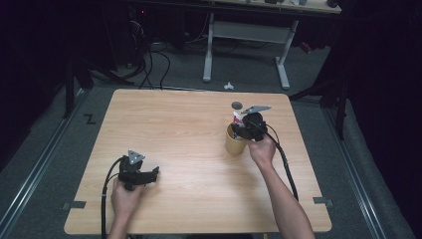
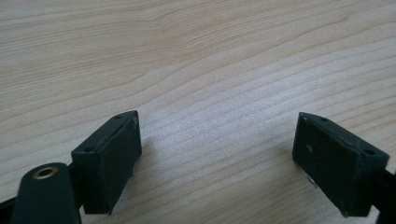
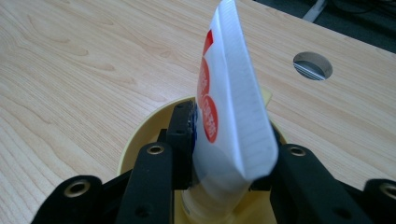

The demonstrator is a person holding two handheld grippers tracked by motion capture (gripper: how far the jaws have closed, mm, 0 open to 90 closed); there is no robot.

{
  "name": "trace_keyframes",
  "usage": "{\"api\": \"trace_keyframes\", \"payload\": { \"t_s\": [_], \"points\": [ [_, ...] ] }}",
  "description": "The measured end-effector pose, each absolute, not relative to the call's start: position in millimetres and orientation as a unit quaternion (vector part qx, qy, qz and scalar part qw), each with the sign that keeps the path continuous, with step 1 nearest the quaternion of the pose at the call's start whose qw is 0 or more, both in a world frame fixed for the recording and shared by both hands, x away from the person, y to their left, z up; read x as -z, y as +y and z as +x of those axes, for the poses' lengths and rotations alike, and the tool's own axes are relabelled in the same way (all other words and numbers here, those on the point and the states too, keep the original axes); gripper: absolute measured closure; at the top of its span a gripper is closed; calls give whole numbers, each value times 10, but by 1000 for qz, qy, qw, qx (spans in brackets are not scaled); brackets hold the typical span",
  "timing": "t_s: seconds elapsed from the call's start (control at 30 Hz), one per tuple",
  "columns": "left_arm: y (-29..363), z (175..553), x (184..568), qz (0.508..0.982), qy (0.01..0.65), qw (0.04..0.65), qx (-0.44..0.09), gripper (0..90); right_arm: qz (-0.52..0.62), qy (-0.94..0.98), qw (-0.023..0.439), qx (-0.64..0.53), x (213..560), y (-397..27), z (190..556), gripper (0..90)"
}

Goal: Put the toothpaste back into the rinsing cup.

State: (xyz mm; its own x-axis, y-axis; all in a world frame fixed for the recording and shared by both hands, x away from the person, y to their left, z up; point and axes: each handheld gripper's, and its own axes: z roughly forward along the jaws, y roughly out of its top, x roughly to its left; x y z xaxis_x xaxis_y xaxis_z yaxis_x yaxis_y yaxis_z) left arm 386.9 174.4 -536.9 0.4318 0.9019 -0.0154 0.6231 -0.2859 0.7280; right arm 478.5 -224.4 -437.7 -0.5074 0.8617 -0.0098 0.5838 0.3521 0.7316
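Observation:
A yellow cup (image 1: 234,142) stands on the right half of the wooden table (image 1: 189,144). My right gripper (image 1: 243,128) hangs just over its mouth, shut on a white tube with red markings (image 1: 238,118). In the right gripper view the tube (image 3: 233,116) stands crimped end up between the black pads, its lower end inside the cup (image 3: 140,135). My left gripper (image 1: 154,173) rests low at the table's near left, held in a hand. Its jaws stand wide apart over bare wood (image 2: 217,140) with nothing between them.
A round cable hole (image 1: 237,105) lies in the table behind the cup, also visible as the hole (image 3: 313,65) in the right gripper view. Beyond the table, a desk frame (image 1: 244,45) and cables sit on the grey floor.

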Motion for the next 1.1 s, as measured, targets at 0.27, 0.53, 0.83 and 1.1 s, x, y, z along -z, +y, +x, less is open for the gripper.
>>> {"api": "trace_keyframes", "payload": {
  "t_s": [0.27,0.53,0.83,1.1],
  "points": [
    [1744,3869,5369,775,492,339,-205,159,453,796,202,-346,4376,-2261,4774,686],
    [1744,3869,5369,775,492,339,-205,159,455,797,201,-343,4372,-2263,4745,681],
    [1744,3868,5369,775,492,339,-205,159,448,803,204,-334,4363,-2254,4725,675],
    [1744,3868,5369,775,492,339,-205,159,449,805,202,-331,4360,-2278,4706,667]
  ]
}}
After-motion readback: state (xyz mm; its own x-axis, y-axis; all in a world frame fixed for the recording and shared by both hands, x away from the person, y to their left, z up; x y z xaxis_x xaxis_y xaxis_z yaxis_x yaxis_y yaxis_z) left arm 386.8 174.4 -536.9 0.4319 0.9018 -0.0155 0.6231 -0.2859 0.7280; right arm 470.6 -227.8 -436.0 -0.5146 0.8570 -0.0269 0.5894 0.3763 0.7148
